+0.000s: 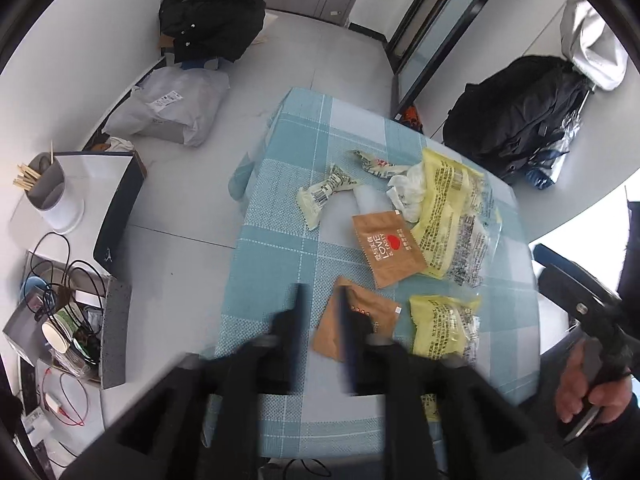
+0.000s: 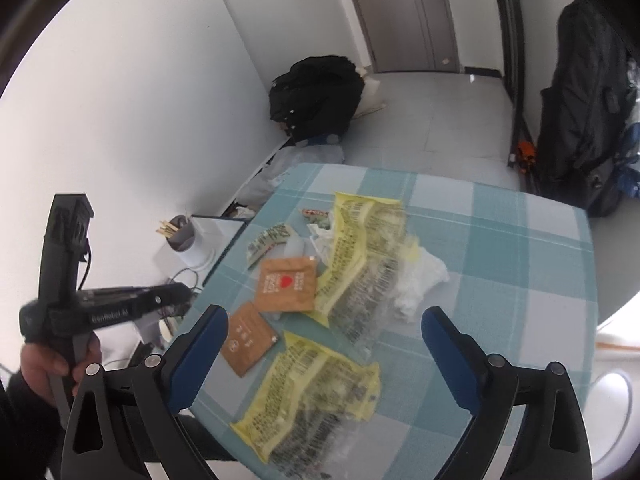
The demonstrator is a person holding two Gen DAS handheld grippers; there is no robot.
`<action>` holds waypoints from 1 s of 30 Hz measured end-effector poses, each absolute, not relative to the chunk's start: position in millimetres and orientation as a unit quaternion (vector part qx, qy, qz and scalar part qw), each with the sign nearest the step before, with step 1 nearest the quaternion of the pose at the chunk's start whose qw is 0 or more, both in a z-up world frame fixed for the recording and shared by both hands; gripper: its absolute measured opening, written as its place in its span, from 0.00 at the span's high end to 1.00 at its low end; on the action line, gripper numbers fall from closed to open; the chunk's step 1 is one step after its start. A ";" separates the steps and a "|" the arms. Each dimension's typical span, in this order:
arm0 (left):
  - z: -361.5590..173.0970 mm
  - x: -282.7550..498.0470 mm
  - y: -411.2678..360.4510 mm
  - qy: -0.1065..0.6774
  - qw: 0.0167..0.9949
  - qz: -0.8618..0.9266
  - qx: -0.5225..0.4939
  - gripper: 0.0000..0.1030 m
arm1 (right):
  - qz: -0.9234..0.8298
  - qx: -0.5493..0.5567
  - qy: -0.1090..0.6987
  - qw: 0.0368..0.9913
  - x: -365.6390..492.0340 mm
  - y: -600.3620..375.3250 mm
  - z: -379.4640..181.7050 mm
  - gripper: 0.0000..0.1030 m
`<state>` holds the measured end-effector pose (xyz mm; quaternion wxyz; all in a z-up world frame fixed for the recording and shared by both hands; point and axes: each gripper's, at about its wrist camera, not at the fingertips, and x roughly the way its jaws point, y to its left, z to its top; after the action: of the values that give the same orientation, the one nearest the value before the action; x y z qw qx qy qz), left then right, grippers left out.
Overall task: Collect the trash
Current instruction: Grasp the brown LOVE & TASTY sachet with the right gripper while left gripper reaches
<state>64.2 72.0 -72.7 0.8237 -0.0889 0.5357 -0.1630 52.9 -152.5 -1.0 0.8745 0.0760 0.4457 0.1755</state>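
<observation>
Left gripper [image 1: 320, 300], black w/ blue pads, hovers released w/ a narrow gap above the near plain brown paper sachet [image 1: 360, 328] on the counter [image 1: 280, 208], covered in blue-white checked cloth. Right gripper [image 2: 324, 320] spread wide above the near crinkled yellow-clear plastic wrapper [image 2: 316, 396], holding nothing. Past those: brown sachet w/ red heart [image 1: 388, 248], a larger yellow-clear plastic wrapper [image 1: 452, 220], white crumpled tissue [image 1: 408, 188], two twisted pale green-white candy wrappers [image 1: 324, 192]. Far back, black backpack [image 1: 212, 16] on the floor by the wall.
</observation>
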 end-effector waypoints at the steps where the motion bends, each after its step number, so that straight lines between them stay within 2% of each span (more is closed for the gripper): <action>1: -69.5 62.9 76.1 0.528 0.830 -0.154 -0.093 0.43 | 0.183 0.079 0.451 0.870 61.6 -145.1 -2.9 0.05; 2: -66.5 61.2 80.2 0.517 0.838 -0.146 -0.097 0.33 | 0.191 0.080 0.454 0.866 66.8 -139.7 -4.8 0.05; 8: -57.0 61.4 100.1 0.485 0.861 -0.115 -0.100 0.30 | 0.221 0.052 0.488 0.843 102.3 -95.2 -33.7 0.06; 15: -55.2 66.7 119.7 0.480 0.862 -0.103 -0.130 0.29 | 0.204 0.009 0.525 0.826 128.1 -64.5 -66.4 0.12; 19: -49.7 67.1 126.3 0.469 0.865 -0.102 -0.145 0.20 | 0.186 -0.018 0.549 0.815 133.4 -55.1 -79.5 0.11; 24: -51.7 69.4 130.6 0.472 0.862 -0.100 -0.159 0.20 | 0.177 -0.069 0.545 0.817 134.9 -41.9 -85.0 0.13; 29: -53.9 69.5 133.6 0.478 0.856 -0.100 -0.170 0.20 | 0.159 -0.118 0.536 0.821 128.7 -40.9 -86.4 0.36; 30: -53.8 68.9 133.3 0.478 0.856 -0.099 -0.170 0.20 | 0.161 -0.121 0.534 0.821 126.0 -41.5 -85.7 0.37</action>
<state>68.9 133.3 -53.8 0.8561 -0.1699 0.4778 -0.0993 126.0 -41.5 -85.7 0.8208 -0.1213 0.5345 0.1608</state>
